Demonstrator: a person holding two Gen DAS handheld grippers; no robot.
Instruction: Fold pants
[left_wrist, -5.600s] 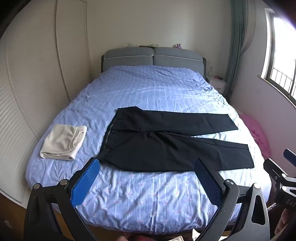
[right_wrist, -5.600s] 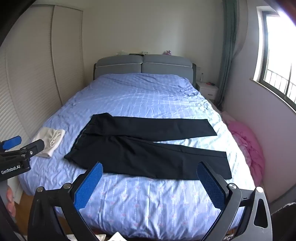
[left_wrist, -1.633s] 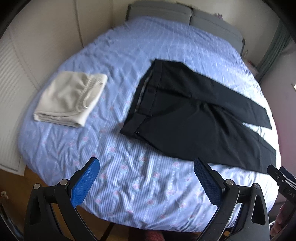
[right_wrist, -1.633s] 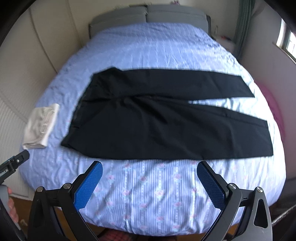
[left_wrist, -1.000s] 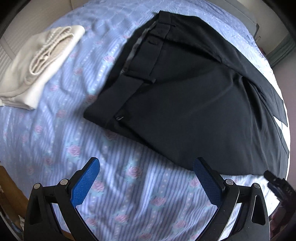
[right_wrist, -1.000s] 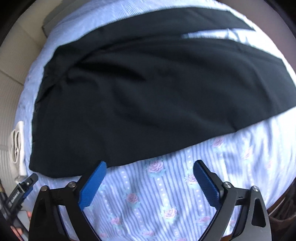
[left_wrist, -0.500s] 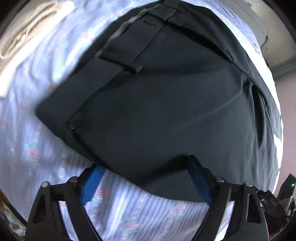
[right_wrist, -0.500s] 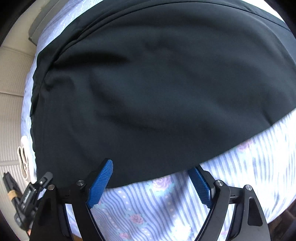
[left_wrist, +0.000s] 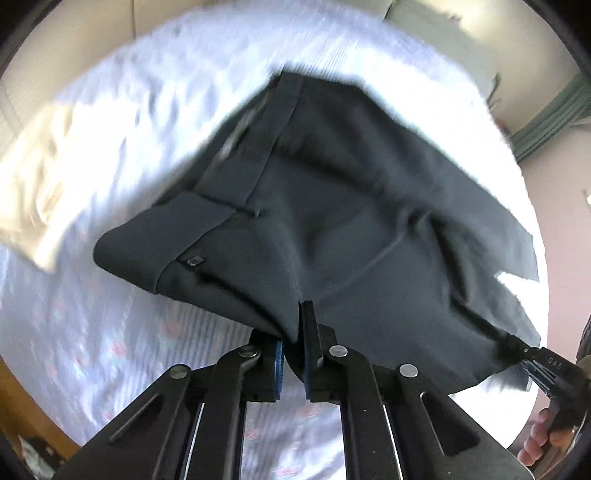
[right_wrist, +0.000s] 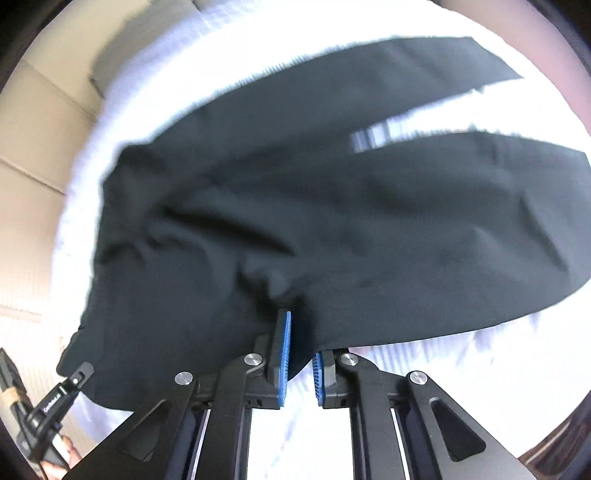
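Note:
Black pants lie spread on the blue striped bed, waistband to the left, both legs running right. My left gripper is shut on the near edge of the pants close to the waistband and lifts the cloth a little. My right gripper is shut on the near edge of the pants further along the near leg, and the cloth bunches above its blue pads. The right gripper also shows in the left wrist view, and the left one in the right wrist view.
A folded cream garment lies on the bed left of the pants. A pale wardrobe wall stands along the left side. A grey headboard is at the far end. The bed's near edge is just below both grippers.
Both grippers went from open above the pants' near edge to shut on it. The cloth now bunches and rises at each grip.

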